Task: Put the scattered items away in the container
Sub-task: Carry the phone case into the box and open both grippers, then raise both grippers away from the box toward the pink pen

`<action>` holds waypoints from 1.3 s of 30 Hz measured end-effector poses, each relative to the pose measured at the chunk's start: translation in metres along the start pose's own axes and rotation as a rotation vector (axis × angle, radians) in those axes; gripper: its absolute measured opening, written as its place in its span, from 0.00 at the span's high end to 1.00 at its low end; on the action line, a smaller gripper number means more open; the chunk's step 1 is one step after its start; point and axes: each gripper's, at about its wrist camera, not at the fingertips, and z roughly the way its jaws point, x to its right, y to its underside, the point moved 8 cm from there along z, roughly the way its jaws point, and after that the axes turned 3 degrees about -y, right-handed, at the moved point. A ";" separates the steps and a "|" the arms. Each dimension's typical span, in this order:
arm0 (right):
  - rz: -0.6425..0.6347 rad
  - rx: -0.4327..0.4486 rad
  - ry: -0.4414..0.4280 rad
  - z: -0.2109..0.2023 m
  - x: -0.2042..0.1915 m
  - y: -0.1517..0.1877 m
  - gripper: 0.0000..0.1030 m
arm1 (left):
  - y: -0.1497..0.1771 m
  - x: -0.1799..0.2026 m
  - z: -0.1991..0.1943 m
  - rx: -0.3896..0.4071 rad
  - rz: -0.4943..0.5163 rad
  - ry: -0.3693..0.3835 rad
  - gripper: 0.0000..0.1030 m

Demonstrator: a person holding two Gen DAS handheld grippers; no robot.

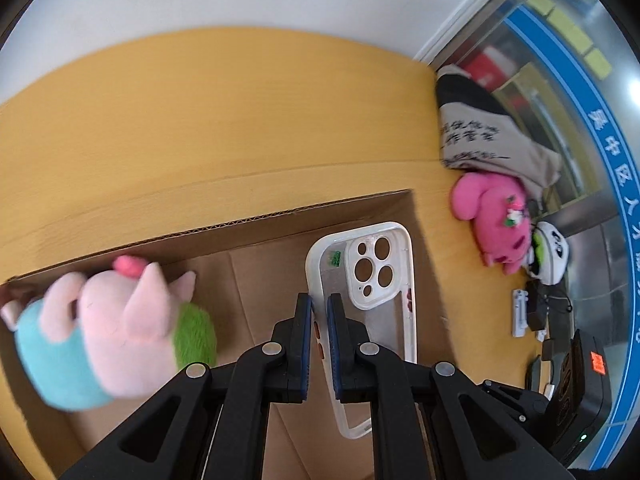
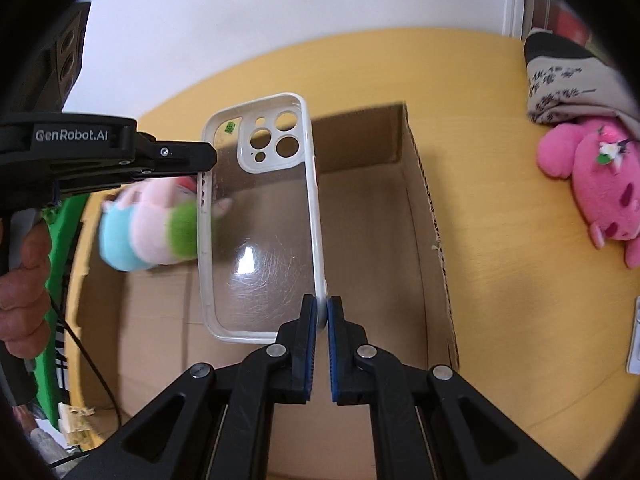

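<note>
Clear phone case (image 2: 260,216) with a white rounded rim and cut-out lens holes, held over the open cardboard box (image 2: 424,208). The right gripper (image 2: 320,320) pinches the rim's lower corner; the left gripper (image 1: 319,320) has its fingers closed on the opposite long edge. A fuzzy pastel plush toy (image 1: 108,332) lies inside the box. A pink plush (image 2: 600,184) rests on the smooth yellow tabletop (image 2: 520,320), well clear of the corrugated wall.
</note>
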 end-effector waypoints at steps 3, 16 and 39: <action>0.025 -0.042 0.009 0.026 0.010 0.000 0.96 | -0.001 -0.010 0.029 -0.040 -0.015 -0.010 0.93; 0.048 -0.136 0.096 0.072 0.025 0.011 0.95 | 0.010 -0.028 0.091 -0.120 -0.021 -0.060 0.93; -0.187 0.133 0.191 -0.097 -0.044 0.025 0.32 | 0.114 -0.029 -0.196 0.501 -0.102 -0.321 0.04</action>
